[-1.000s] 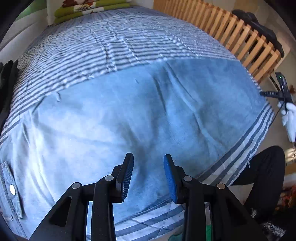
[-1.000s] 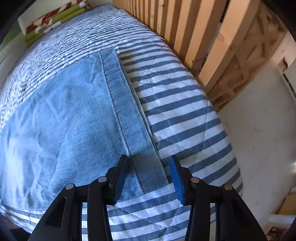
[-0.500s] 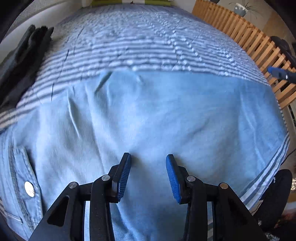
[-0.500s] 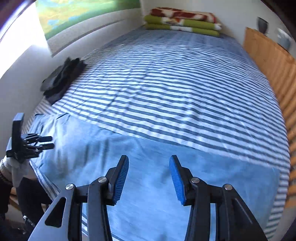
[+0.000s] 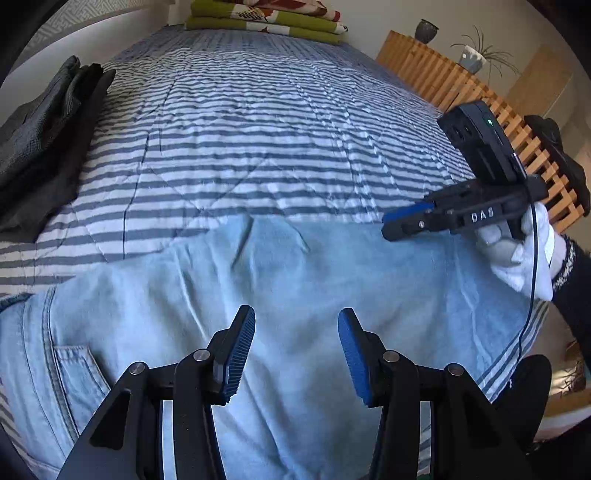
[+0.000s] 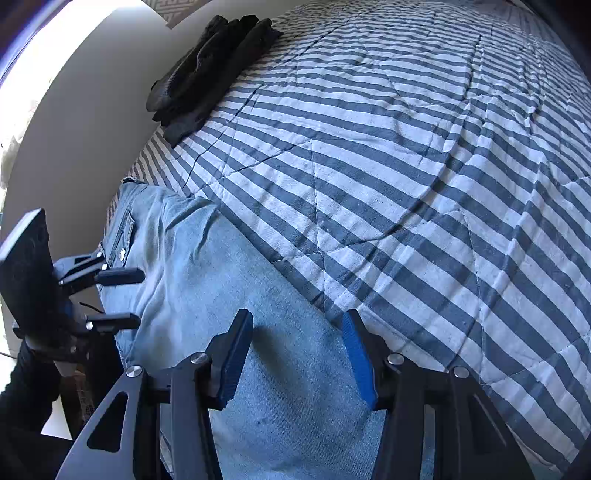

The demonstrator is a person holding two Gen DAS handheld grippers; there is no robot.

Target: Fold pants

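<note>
Across the near edge of the bed [image 5: 258,122], light blue denim pants [image 5: 295,280] lie spread flat on a blue-and-white striped quilt [image 6: 406,166], waistband and back pocket toward 9 o'clock in the left wrist view, a few soft creases near the middle.

Left hand-held gripper [image 5: 295,350]: poised over the pants at 6 o'clock, blue-padded jaws apart and opening, nothing between them but air above the cloth; whether the tips touch the denim cannot be told.

Right hand-held gripper [image 6: 297,354]: over the far long edge of the pants where denim meets quilt, jaws apart and closing, pads not pressing on any fold. From the left wrist view it shows at 3 o'clock, black body lettered "DAS", carried by a white-gloved hand [image 5: 524,254] with a dark sleeve [image 5: 576,280].

Other items: dark folded garments [image 5: 40,147] on the quilt at 10 o'clock, well apart from the pants; stack of green and red patterned bedding [image 5: 266,18] at 12 o'clock at the head of the bed; slatted wooden rail [image 5: 454,85] along the bed's side at 2 o'clock; two potted plants [image 5: 472,55] beyond the rail.
</note>
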